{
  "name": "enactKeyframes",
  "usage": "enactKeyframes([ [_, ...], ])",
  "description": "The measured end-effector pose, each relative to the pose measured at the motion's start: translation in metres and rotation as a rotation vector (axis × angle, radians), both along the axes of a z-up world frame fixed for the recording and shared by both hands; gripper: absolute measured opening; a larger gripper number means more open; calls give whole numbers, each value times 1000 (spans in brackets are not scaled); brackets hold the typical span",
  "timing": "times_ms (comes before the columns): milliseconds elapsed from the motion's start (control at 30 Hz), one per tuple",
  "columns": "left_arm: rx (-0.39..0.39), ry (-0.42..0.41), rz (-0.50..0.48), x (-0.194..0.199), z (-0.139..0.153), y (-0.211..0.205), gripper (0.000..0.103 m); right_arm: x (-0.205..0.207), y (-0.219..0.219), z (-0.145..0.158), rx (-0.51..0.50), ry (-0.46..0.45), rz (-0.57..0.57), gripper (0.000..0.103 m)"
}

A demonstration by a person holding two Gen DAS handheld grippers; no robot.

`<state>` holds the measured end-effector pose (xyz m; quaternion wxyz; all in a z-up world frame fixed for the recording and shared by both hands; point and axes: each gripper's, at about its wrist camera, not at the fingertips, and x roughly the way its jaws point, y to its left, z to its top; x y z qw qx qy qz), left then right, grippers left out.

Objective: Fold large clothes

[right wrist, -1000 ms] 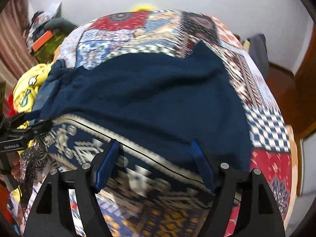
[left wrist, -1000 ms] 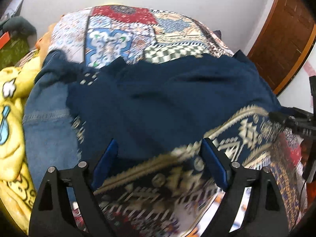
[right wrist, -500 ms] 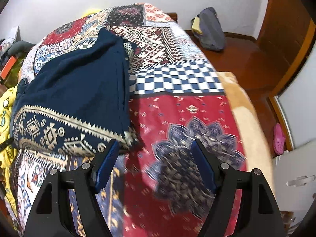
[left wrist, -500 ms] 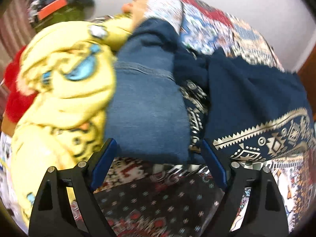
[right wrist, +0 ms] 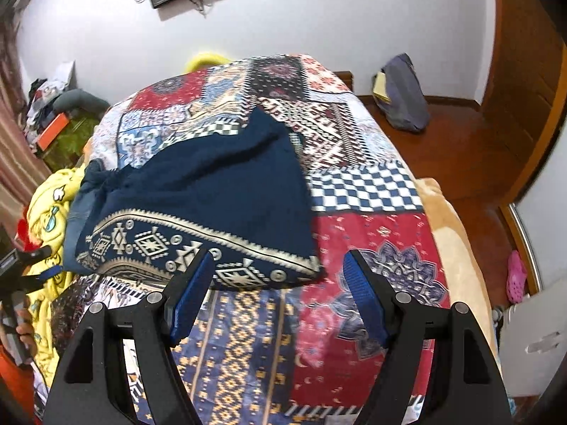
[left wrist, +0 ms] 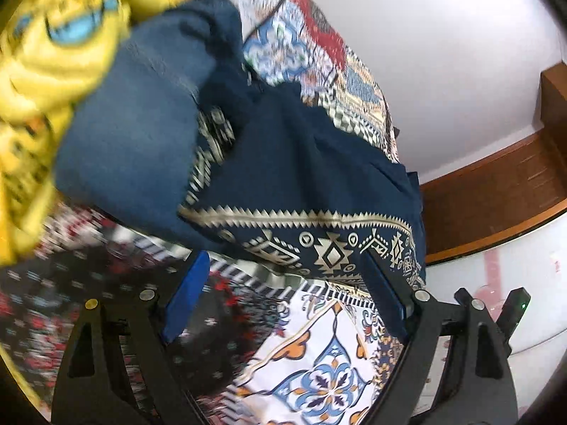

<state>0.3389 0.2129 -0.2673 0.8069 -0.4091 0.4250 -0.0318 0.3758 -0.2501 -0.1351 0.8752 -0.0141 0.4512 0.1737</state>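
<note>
1. On the bed's patchwork-print bedspread [right wrist: 372,233] lies the navy blue garment with a gold geometric border [right wrist: 212,191], spread flat towards the left half of the bed, its patterned hem nearest both cameras.
2. Right gripper [right wrist: 278,297]: jaws stand apart, nothing between the blue pads [right wrist: 191,297]. It hovers above the near right corner of the garment; the left pad overlaps the hem in view, but I cannot tell any contact. Released.
3. Left gripper [left wrist: 285,313]: jaws wide apart, nothing clamped. It hangs over the bedspread just in front of the garment's hem; the view is tilted and motion-blurred on the left side. Released.
4. Faded blue denim piece [left wrist: 134,134] lies touching the garment's left edge, partly under it.
5. Yellow cartoon-print fabric [left wrist: 42,71] is heaped further left, beside the denim.
6. Right wrist view, left margin: the other gripper's black body [right wrist: 21,265] and part of a hand [right wrist: 24,333] holding it.
7. Background: white wall [right wrist: 301,10], grey bag [right wrist: 404,95] on the brown wooden floor [right wrist: 457,156], pink shoe [right wrist: 515,276] near the right edge.
</note>
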Motion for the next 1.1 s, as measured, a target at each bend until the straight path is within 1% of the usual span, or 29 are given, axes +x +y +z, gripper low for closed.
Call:
enactKeyframes([
  [100,-97,12,11,9,-20,-4,87,-1,9,-5,4,11,26,72],
  [200,-143,2,38,18,-32,-4,83,-2,16,-8,10,22,47,72],
  [267,-161,-18,43,21,-37,-2,69,-1,21,-11,2,25,58,72],
  [333,-179,-44,58,25,-38,1,63,0,26,-15,-13,23,64,72],
  [433,-185,-81,78,25,-37,7,62,2,32,-21,-20,34,80,72],
  [500,-167,-79,86,34,-42,8,62,3,36,-25,-23,43,87,72],
  [600,-187,-89,107,45,-50,9,62,5,40,-31,-23,53,95,72],
  [667,-209,-121,140,51,-49,11,62,6,42,-33,-18,62,98,72],
  [733,-216,-129,162,57,-48,14,62,7,44,-36,-9,71,99,72],
  [800,-194,-158,195,63,-41,17,62,8,45,-38,-3,83,95,72],
  [833,-181,-167,214,66,-37,18,57,8,45,-38,1,88,93,72],
  [867,-166,-172,225,69,-35,18,49,7,45,-38,5,93,91,72],
  [900,-146,-157,232,75,-35,18,45,7,45,-39,5,94,89,72],
  [967,-103,-81,243,91,-41,18,25,6,45,-38,2,95,84,72],
  [1033,-90,-49,240,99,-43,19,21,4,45,-35,2,95,83,72],
  [1067,-81,-57,239,100,-41,19,18,3,45,-33,3,95,88,72],
  [1100,-51,-90,228,99,-31,19,17,2,45,-31,3,93,89,72],
])
